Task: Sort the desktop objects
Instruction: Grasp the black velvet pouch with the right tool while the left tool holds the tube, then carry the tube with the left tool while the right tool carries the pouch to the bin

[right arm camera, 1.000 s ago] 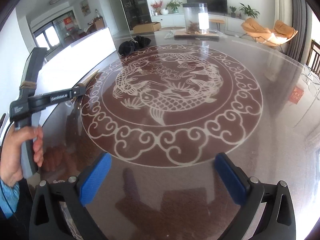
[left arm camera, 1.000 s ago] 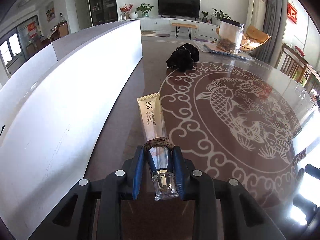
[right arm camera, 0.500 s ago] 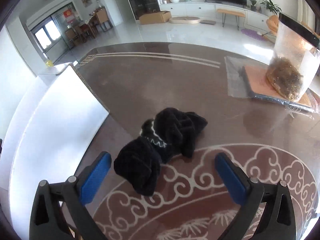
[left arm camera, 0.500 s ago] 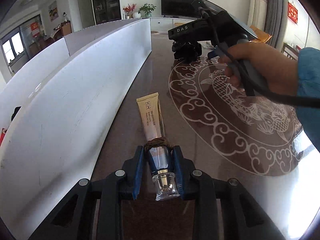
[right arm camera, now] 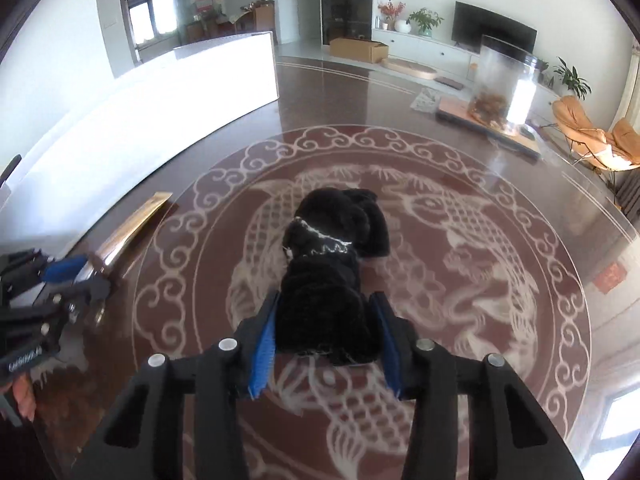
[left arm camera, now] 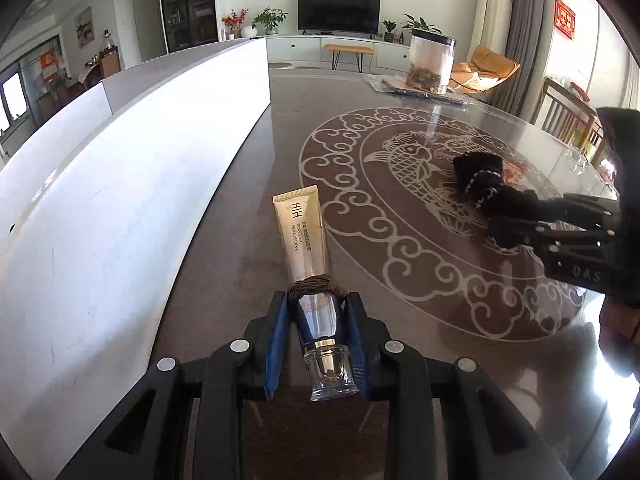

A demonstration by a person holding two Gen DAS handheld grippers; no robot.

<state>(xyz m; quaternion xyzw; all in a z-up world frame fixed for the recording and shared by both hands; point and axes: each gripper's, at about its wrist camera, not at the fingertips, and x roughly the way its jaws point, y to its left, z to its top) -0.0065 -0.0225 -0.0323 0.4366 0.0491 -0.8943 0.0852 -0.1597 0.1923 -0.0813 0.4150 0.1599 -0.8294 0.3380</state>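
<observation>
Moved since earlier: black cloth (right arm camera: 332,268), half a second back lying far out by the white box (right arm camera: 160,92) between wide-apart right pads, now dragged onto the fish pattern mid table (right arm camera: 500,280). Right gripper (right arm camera: 325,328) jaws just been closing, narrow now, pads pressing both sides of cloth's near end. In left wrist view cloth (left arm camera: 480,176) gone from far spot ahead to right side of pattern, right gripper (left arm camera: 520,220) clamped on it from right edge.

Unchanged: left gripper (left arm camera: 318,332) tight on tube (left arm camera: 306,240), fingers narrow, blue pads on clear-capped neck, brown band just past the tips. Tube flat end pointing away, just beside box wall (left arm camera: 120,200), about same spot as before.

Left to right, right wrist view: left gripper (right arm camera: 76,276) at left edge with gold tube (right arm camera: 128,228) sticking out, hand (right arm camera: 20,400) below it; box behind; cloth centre; jar (right arm camera: 502,88) on a board far right.

Counts: 1 tube, 1 cloth, 1 box, 1 jar, 2 grippers, 1 table. Second hand (left arm camera: 616,328) partly seen at right edge of left view.
</observation>
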